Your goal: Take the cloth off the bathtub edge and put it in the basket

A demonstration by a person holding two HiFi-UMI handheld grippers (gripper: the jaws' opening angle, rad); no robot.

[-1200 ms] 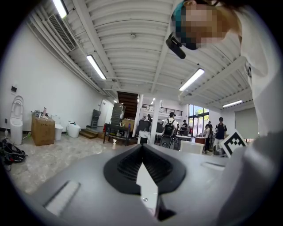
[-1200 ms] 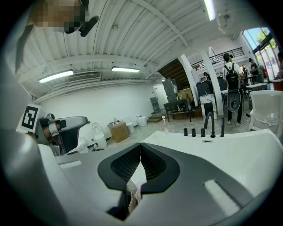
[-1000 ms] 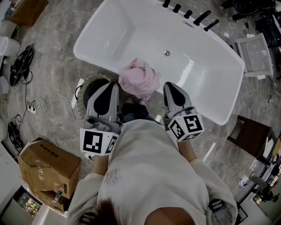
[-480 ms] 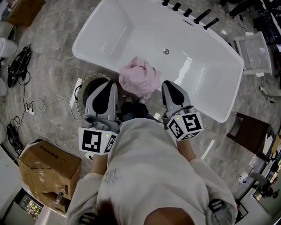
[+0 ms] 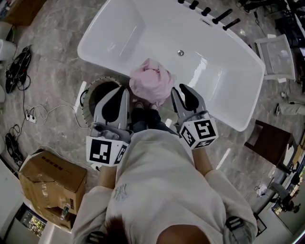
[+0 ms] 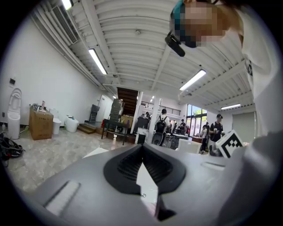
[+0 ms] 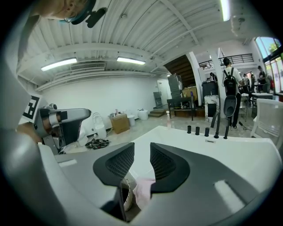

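A crumpled pink cloth [image 5: 151, 82] lies on the near rim of the white bathtub [image 5: 224, 71]. The round basket [image 5: 95, 90], dark inside, stands on the floor against the tub, left of the cloth. My left gripper [image 5: 123, 91] hovers over the basket's right side with its pads together [image 6: 142, 148] and nothing between them. My right gripper [image 5: 183, 90] is just right of the cloth. Its jaws [image 7: 142, 148] have just been opening to a narrow gap and hold nothing. Through that gap I see the cloth [image 7: 142, 190] and the basket rim [image 7: 127, 190] below.
Black tap fittings [image 5: 209, 14] line the tub's far rim. A cardboard box [image 5: 52, 178] and cables [image 5: 19, 66] lie on the floor to the left, a white rack [image 5: 276, 57] and a dark brown stand [image 5: 269, 143] to the right. People stand far behind.
My right gripper has edged left toward the cloth and its jaws have parted a little. The left gripper has barely shifted. The cloth lies where it was.
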